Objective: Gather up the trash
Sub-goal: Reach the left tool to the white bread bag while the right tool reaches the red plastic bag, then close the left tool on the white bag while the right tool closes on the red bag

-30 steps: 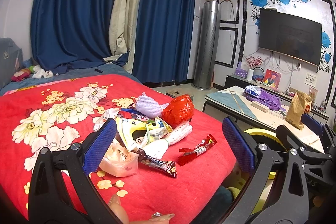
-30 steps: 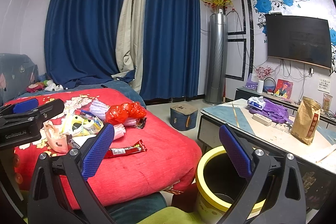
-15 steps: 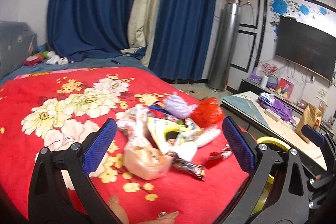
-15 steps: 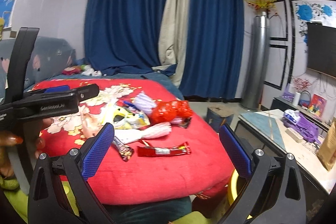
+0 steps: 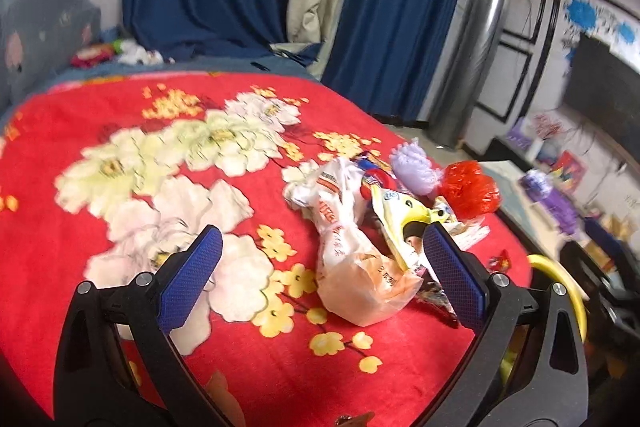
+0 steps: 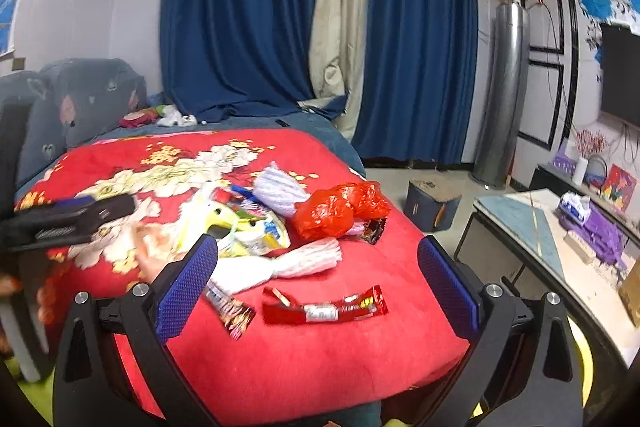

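Plush matt blanket; glossy foil wrapper; crinkly red plastic bag.

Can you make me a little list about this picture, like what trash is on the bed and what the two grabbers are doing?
place: red flowered blanket on a bed
trash pile: red plastic bag, yellow wrapper, white crumpled bag, long red candy wrapper
bin: yellow bin beside the bed
left gripper: open, empty, pointed at the white crumpled bag
right gripper: open, empty, long red candy wrapper lies between its fingers in view
trash picked up: none in either gripper
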`<state>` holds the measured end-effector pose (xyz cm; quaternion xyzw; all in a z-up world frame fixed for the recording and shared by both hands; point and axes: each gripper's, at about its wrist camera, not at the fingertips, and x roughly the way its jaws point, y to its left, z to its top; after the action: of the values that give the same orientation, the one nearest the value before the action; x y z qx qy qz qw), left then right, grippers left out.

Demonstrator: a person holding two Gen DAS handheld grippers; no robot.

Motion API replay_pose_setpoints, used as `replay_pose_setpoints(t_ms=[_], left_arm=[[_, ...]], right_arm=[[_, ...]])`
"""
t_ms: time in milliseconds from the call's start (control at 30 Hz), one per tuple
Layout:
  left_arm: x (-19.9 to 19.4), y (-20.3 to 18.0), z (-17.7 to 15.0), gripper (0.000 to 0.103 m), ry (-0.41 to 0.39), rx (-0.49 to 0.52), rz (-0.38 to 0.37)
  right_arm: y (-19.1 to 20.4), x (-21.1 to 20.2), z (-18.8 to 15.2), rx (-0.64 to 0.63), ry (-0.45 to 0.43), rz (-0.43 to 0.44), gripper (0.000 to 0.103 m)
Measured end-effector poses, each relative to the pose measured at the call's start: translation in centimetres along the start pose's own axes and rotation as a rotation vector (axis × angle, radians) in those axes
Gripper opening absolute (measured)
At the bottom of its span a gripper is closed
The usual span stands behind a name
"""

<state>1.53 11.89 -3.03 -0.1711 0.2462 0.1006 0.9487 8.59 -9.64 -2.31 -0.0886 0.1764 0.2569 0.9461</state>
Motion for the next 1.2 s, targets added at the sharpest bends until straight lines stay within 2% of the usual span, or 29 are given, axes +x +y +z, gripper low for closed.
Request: replay_pose_setpoints(t_ms=[300, 400, 533, 667, 733, 767, 833, 900, 967, 1033, 1200], left_arm=[[2.9, 0.7, -0.6, 0.092, 0.119, -0.062, -0.093], [3.5, 0.9, -0.8, 0.092, 0.144, -0.073, -0.107], [4.3, 1.2, -0.9, 0.091, 0.172, -0.098, -0.133], [5.2, 1.8, -1.2, 0.079, 0.205, -0.131, -0.15], [5.6, 2.1, -1.3, 0.073, 0.219, -0.146, -0.166], [5.6, 2.1, -1.4, 0.063, 0.222, -0.151, -0.175], [5.7, 2.3, -1.5, 0.054, 0.231, -0.161, -0.185], [5.7, 2.3, -1.5, 0.04, 0.232, -0.166, -0.206], [5.4, 2.1, -1.5, 0.031, 0.226, -0.153, -0.21], [5.0, 1.9, -1.5, 0.028, 0.212, -0.141, -0.205], [3.2, 2.1, -0.7, 0.019, 0.133, -0.128, -0.186]], right_arm=[[-1.1, 4.9, 2.1, 0.042, 0.041, -0.04, 0.096], [-1.3, 6.6, 2.4, 0.052, 0.074, -0.045, 0.09], [-1.7, 8.9, 2.3, 0.067, 0.131, -0.058, 0.073], [-2.2, 10.7, 2.5, 0.098, 0.159, -0.046, 0.066], [-2.3, 11.3, 2.6, 0.112, 0.169, -0.037, 0.056], [-2.3, 11.6, 2.6, 0.115, 0.175, -0.029, 0.052], [-2.3, 12.0, 2.4, 0.122, 0.186, -0.011, 0.038], [-2.2, 12.1, 2.3, 0.126, 0.185, 0.002, 0.028], [-2.0, 11.9, 2.2, 0.125, 0.17, 0.009, 0.021], [-2.0, 11.4, 2.2, 0.124, 0.151, 0.014, 0.014], [-2.5, 9.9, 2.2, 0.141, 0.102, 0.025, 0.01]])
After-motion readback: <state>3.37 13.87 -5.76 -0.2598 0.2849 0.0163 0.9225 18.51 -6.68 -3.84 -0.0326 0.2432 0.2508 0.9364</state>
